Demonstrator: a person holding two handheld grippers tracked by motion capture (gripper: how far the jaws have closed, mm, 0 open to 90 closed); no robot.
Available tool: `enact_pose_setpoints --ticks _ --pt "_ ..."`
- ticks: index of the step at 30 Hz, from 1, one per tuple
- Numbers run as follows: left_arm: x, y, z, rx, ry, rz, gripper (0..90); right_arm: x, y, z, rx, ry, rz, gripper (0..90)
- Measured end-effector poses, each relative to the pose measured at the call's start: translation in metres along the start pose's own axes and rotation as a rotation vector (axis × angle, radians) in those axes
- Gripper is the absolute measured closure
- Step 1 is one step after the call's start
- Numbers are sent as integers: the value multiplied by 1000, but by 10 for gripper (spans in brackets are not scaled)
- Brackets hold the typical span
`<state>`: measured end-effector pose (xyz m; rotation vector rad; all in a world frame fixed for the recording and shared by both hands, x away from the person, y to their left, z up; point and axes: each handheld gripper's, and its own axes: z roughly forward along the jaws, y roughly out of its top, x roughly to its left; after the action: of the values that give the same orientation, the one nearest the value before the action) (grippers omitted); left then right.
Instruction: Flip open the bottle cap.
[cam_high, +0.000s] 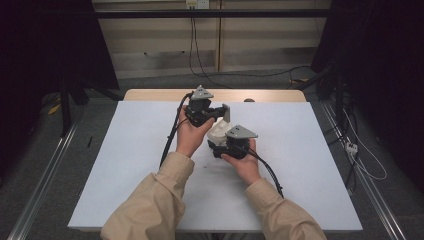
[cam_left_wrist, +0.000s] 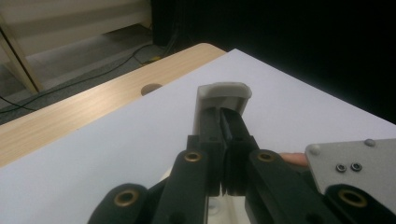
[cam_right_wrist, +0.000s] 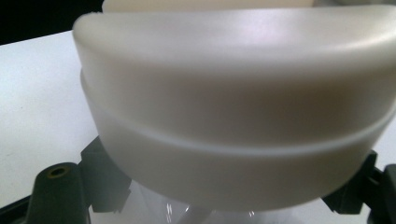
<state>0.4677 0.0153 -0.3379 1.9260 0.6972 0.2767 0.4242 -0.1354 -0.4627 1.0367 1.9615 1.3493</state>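
A white plastic container (cam_high: 218, 131) hangs above the middle of the table between my two grippers. My left gripper (cam_high: 225, 113) reaches in from the left. In the left gripper view its jaws (cam_left_wrist: 223, 116) are shut on a pale flat tab (cam_left_wrist: 223, 92) that sticks up from the container. My right gripper (cam_high: 218, 144) grips the container from below and the right. In the right gripper view the container's rounded white body (cam_right_wrist: 233, 116) with a groove around it sits close to the camera and hides the jaw tips.
A white sheet (cam_high: 125, 165) covers the table, and a wooden strip (cam_high: 150, 95) with a round hole (cam_left_wrist: 150, 87) runs along its far edge. The right gripper's grey plate (cam_left_wrist: 355, 163) sits close beside the left jaws. Cables trail over the table and the floor.
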Motion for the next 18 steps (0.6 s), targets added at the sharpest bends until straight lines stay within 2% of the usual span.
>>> enact_pose_setpoints --ticks 4,18 --pt "0 2 3 6 0 11 886 0 0 0 2 0 4 188" --pt "0 4 10 3 -2 8 886 -1 0 0 2 0 5 188"
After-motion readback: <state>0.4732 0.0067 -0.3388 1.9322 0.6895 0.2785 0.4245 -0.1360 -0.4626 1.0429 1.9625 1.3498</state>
